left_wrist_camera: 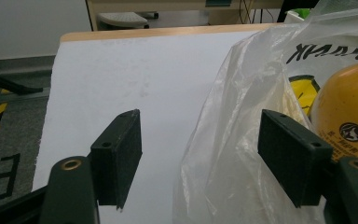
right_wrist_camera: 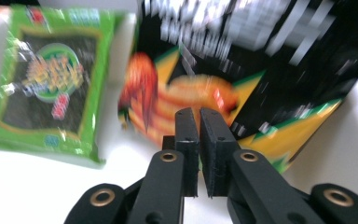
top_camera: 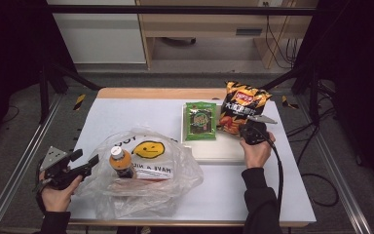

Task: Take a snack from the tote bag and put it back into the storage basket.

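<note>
My right gripper [right_wrist_camera: 199,122], jaws closed on nothing, sits at the chip bag [top_camera: 241,106] near the table's [top_camera: 126,114] far right corner; light, crinkly, slippery — I'd pinch its lower seam.

I saw the white worktop [top_camera: 126,114] with a pale tray [top_camera: 219,152] lying on it; a green snack packet [top_camera: 200,121] rested flat on that tray; grey floor [top_camera: 24,131] and a wooden desk [top_camera: 199,22] lay beyond.
</note>
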Tool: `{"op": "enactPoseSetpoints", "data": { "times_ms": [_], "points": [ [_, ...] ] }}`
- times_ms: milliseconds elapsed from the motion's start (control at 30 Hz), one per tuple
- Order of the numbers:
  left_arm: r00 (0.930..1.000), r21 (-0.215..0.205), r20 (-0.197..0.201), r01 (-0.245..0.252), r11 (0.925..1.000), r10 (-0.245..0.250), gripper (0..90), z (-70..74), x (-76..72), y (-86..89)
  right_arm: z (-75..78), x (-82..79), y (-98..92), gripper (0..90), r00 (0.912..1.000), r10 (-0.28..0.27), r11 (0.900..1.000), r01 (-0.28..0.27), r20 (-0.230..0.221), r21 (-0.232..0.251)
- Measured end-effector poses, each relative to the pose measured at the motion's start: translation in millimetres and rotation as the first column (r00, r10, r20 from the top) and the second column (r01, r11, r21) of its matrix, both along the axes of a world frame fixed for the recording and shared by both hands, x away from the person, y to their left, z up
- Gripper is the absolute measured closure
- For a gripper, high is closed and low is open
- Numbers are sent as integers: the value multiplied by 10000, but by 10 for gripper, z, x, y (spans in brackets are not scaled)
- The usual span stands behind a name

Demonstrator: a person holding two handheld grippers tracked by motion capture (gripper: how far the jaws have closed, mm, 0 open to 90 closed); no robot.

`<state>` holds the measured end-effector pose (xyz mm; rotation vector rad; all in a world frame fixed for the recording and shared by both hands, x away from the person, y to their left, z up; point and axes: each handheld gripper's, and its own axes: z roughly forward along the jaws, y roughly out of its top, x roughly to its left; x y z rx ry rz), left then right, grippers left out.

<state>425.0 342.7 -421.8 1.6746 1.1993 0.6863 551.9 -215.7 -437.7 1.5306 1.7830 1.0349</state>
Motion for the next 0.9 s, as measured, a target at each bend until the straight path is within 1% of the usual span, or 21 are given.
{"op": "enactPoseSetpoints", "data": {
  "times_ms": [33, 67, 100, 133, 200, 233, 300, 333, 400, 433, 467, 533, 600, 633, 667, 733, 767, 800, 833, 900],
  "points": [
    [10000, -17, 0, -7, 10000, 7, 301, 2, 0, 8, -75, 6, -3, 873, 9998, -182, 9998, 182, -2, -66],
    [10000, -17, 0, -7, 10000, 7, 301, 2, 0, 8, -94, 8, -15, 874, 9996, -271, 9996, 271, -13, -125],
    [10000, -33, -19, -51, 10000, 51, 301, -3, 3, 16, -99, 10, -26, 878, 9990, -439, 9986, 438, -48, -288],
    [10000, -33, -19, -51, 10000, 51, 301, -3, 3, 16, -99, 10, -26, 878, 9990, -439, 9986, 438, -48, -288],
    [10000, -39, -32, -54, 10000, 54, 301, -7, 5, 20, -85, 5, -58, 880, 9975, -713, 9968, 712, -16, -359],
    [10000, -17, -39, -41, 10000, 41, 301, -7, 5, 20, -63, 2, -79, 882, 9957, -922, 9944, 922, 15, -521],
    [10000, -33, -22, -26, 10000, 26, 301, -6, 3, 12, -58, -1, -87, 881, 9951, -986, 9935, 984, -13, -566],
    [10000, -34, -17, -19, 10000, 19, 301, -5, 2, 10, -60, -8, -92, 874, 9931, -1172, 9901, 1169, 8, -771],
    [10000, -34, -7, -27, 10000, 27, 301, -4, 1, 14, -63, -8, -89, 871, 9926, -1217, 9896, 1213, -4, -767],
    [10000, -26, -24, -37, 10000, 37, 301, -5, 0, 17, -61, -5, -80, 871, 9923, -1241, 9887, 1234, -27, -851],
    [10000, -12, -22, -46, 10000, 46, 301, -6, -1, 20, -60, 1, -71, 865, 9904, -1381, 9865, 1370, -62, -892],
    [10000, -7, -41, -56, 10000, 56, 301, -7, -3, 30, -59, 5, -74, 862, 9892, -1461, 9858, 1448, -85, -854],
    [10000, -64, -30, -63, 10000, 62, 301, -9, -2, 33, -55, 14, -78, 866, 9863, -1650, 9836, 1640, -76, -749],
    [10000, -63, -20, -60, 10000, 59, 301, -8, -3, 32, -57, 31, -81, 845, 9858, -1675, 9832, 1680, 138, -707],
    [10000, -34, -12, -50, 10000, 50, 301, -6, -3, 27, -64, 41, -85, 837, 9865, -1620, 9840, 1635, 257, -706],
    [10000, -34, -16, -33, 10000, 33, 301, -7, -1, 26, -73, 49, -91, 827, 9873, -1562, 9855, 1577, 282, -632],
    [10000, -15, -18, -21, 10000, 21, 301, -7, -2, 24, -76, 53, -96, 817, 9882, -1506, 9872, 1518, 290, -486],
    [10000, -7, -6, -6, 10000, 6, 301, -8, -2, 20, -75, 49, -111, 782, 9897, -1394, 9893, 1406, 333, -388],
    [10000, -7, -6, -6, 10000, 6, 301, -8, -2, 20, -75, 49, -111, 782, 9897, -1394, 9893, 1406, 333, -388],
    [10000, -7, -5, -17, 10000, 17, 301, -7, -2, 21, -58, 38, -118, 735, 9900, -1357, 9904, 1365, 387, -198]
  ]
}}
